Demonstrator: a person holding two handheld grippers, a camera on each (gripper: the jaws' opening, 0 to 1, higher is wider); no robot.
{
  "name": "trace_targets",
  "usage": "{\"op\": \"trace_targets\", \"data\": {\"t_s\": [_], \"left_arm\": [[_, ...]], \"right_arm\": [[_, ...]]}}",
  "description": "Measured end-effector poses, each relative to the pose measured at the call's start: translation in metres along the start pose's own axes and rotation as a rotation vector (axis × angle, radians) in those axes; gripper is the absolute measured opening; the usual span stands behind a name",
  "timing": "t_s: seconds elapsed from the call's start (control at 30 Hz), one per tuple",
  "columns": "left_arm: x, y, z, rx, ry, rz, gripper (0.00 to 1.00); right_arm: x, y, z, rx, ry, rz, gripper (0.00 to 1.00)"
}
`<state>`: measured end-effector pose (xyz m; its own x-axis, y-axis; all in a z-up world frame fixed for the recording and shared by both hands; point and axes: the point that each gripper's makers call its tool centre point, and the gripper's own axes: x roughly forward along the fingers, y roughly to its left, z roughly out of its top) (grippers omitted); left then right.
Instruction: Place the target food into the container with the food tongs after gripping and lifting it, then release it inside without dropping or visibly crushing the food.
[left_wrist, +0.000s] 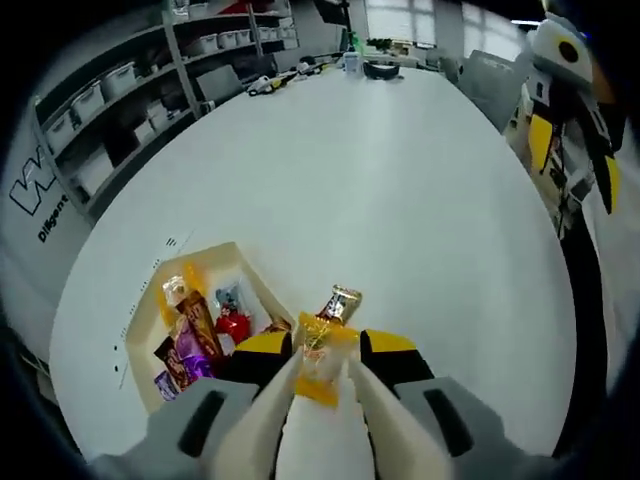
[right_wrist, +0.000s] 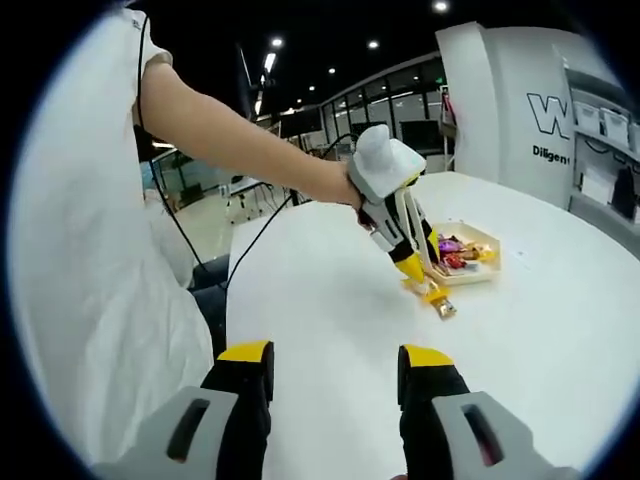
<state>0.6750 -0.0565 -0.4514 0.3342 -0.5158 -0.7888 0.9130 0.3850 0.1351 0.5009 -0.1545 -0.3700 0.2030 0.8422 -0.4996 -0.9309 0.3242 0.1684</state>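
My left gripper (left_wrist: 327, 346) is shut on white food tongs (left_wrist: 300, 410), whose arms run forward between its yellow-tipped jaws. The tong tips pinch a yellow-and-clear snack packet (left_wrist: 322, 362), held just right of the cream tray (left_wrist: 215, 250) that holds several wrapped snacks (left_wrist: 200, 330). A gold-brown wrapper (left_wrist: 340, 301) sits just beyond the packet; I cannot tell whether they touch. In the right gripper view a person's hand holds the left gripper (right_wrist: 405, 255) over the table beside the tray (right_wrist: 482, 236). My right gripper (right_wrist: 335, 375) is open and holds nothing.
The round white table (left_wrist: 380, 200) stretches far ahead, with small items (left_wrist: 350, 65) at its far end. Shelving with bins (left_wrist: 110, 90) stands on the left, a penguin-like figure (left_wrist: 565, 90) on the right. A person in white (right_wrist: 80, 250) and a cable (right_wrist: 260, 235) are at the table's edge.
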Motion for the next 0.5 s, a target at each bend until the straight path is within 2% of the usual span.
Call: {"op": "trace_targets", "data": {"t_s": [0.03, 0.2, 0.5], "left_arm": [[0.001, 0.000, -0.002, 0.024, 0.008, 0.002, 0.24], [0.005, -0.002, -0.005, 0.037, 0.020, -0.008, 0.24], [0.012, 0.001, -0.012, 0.037, 0.042, -0.014, 0.24]], "right_arm": [[0.000, 0.000, 0.000, 0.002, -0.001, -0.001, 0.46], [-0.001, -0.002, -0.002, 0.007, 0.001, -0.007, 0.46], [-0.003, -0.004, -0.002, 0.014, 0.002, -0.011, 0.46]]}}
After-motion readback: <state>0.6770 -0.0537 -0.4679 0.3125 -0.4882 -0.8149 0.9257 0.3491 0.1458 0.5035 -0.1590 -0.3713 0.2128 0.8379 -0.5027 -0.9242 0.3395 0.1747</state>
